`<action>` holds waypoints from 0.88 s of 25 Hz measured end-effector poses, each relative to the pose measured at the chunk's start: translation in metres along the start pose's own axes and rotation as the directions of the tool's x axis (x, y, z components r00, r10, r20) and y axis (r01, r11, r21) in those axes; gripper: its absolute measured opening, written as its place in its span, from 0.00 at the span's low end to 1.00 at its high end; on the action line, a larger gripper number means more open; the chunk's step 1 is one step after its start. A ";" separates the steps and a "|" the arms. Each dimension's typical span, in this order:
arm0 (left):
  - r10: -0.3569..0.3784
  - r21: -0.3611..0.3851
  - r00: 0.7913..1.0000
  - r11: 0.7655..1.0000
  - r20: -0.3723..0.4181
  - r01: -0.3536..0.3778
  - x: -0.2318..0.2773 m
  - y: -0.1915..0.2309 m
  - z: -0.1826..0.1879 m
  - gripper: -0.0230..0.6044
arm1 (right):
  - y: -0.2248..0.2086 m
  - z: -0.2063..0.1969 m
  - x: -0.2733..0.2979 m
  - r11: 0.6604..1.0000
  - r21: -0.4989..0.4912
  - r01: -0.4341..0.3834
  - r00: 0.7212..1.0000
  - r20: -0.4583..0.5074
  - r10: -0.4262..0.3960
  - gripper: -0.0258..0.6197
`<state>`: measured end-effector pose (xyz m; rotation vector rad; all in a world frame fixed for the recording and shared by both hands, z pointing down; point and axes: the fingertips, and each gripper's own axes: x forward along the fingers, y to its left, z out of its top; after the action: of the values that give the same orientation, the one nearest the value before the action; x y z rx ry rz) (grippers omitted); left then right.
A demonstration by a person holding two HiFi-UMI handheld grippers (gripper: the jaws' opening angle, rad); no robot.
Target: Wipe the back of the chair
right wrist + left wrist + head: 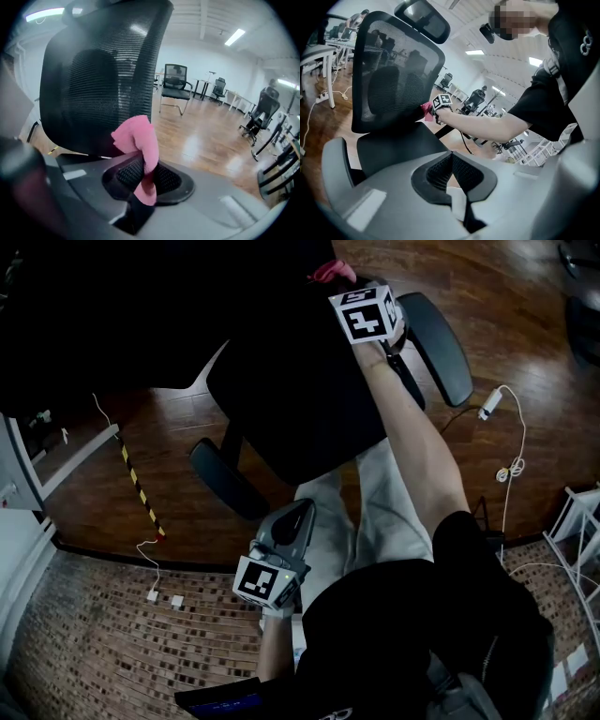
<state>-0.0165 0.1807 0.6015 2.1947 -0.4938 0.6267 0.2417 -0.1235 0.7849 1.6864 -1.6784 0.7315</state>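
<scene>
A black mesh office chair (281,381) stands in front of me, its backrest (393,70) upright and its seat (401,145) below. My right gripper (356,287) is shut on a pink cloth (138,140), and the cloth presses against the lower edge of the mesh backrest (103,79). In the left gripper view the pink cloth (427,111) sits at the backrest's right lower corner. My left gripper (450,171) is held low near my lap, shut with nothing between its jaws, well away from the chair.
The chair's armrests (436,343) stick out on both sides. White cables and plugs (506,446) lie on the wood floor. A yellow-black tape strip (141,488) runs beside a brick-pattern floor patch. Other chairs (176,84) stand further back in the room.
</scene>
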 end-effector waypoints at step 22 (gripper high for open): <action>-0.020 0.220 0.979 0.975 0.205 -0.026 -0.010 -0.040 0.127 0.02 | 0.071 0.055 -0.250 0.929 -0.180 -0.323 0.924 0.154 0.351 0.12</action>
<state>0.0319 0.1084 0.4998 2.4874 -0.5563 0.4763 0.1602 -0.0039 0.5617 1.4080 -2.1339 0.5970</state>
